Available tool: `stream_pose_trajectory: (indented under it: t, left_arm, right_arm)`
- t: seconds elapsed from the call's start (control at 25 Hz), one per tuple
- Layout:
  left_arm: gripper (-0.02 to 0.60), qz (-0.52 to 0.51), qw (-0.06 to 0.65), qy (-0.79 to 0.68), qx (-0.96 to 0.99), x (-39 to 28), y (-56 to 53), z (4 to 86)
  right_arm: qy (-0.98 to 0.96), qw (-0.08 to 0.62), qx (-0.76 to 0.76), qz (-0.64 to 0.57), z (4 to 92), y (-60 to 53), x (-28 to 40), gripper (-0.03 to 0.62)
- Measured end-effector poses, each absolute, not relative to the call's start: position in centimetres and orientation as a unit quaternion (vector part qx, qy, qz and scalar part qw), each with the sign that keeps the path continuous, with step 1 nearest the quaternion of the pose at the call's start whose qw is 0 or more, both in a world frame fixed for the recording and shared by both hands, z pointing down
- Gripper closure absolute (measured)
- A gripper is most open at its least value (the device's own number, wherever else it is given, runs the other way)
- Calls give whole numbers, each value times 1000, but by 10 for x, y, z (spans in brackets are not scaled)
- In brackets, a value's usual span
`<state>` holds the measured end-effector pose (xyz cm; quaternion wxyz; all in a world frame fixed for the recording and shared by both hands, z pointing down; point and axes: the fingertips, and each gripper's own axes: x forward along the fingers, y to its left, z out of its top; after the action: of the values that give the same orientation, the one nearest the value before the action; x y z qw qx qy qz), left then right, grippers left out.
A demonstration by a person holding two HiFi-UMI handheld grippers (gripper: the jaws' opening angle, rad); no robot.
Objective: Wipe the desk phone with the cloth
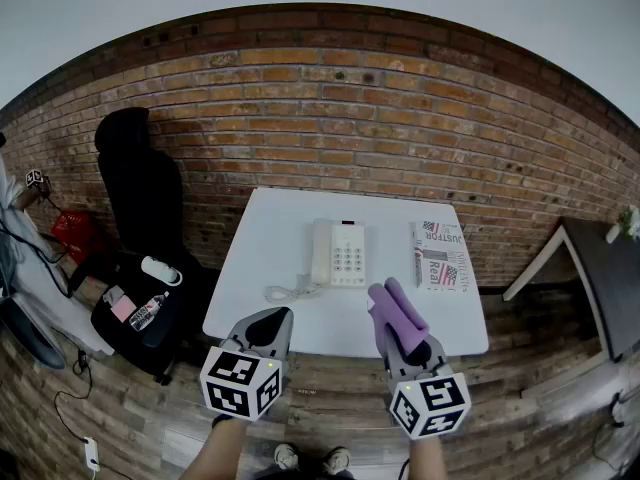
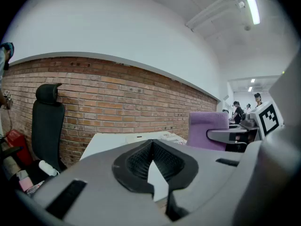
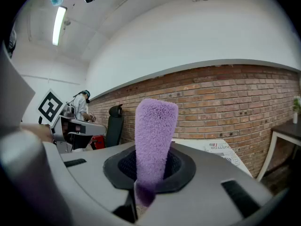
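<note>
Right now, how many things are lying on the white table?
2: the phone near the middle of the table and the newspaper to its right. The cloth is off it, clamped in the right gripper. Nothing looks hidden.

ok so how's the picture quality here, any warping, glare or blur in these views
Head view: heavy fisheye, the brick wall bows into an arc, light even, desk phone sharp. Left gripper view: ceiling lamp blows out, left tool fills the lower frame, corners dark. Right gripper view: purple cloth in the right tool crisp, a second lamp glares top left.
</note>
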<state>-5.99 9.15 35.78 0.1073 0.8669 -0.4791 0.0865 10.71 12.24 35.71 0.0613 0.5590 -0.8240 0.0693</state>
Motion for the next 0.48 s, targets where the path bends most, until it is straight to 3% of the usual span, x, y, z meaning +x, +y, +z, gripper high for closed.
stream_pose_trajectory:
  t: [0.48]
  left_arm:
    - [577, 100, 113, -479, 865, -26, 88, 366]
  right_arm:
    - [-829, 60, 551, 76, 364, 114, 131, 551]
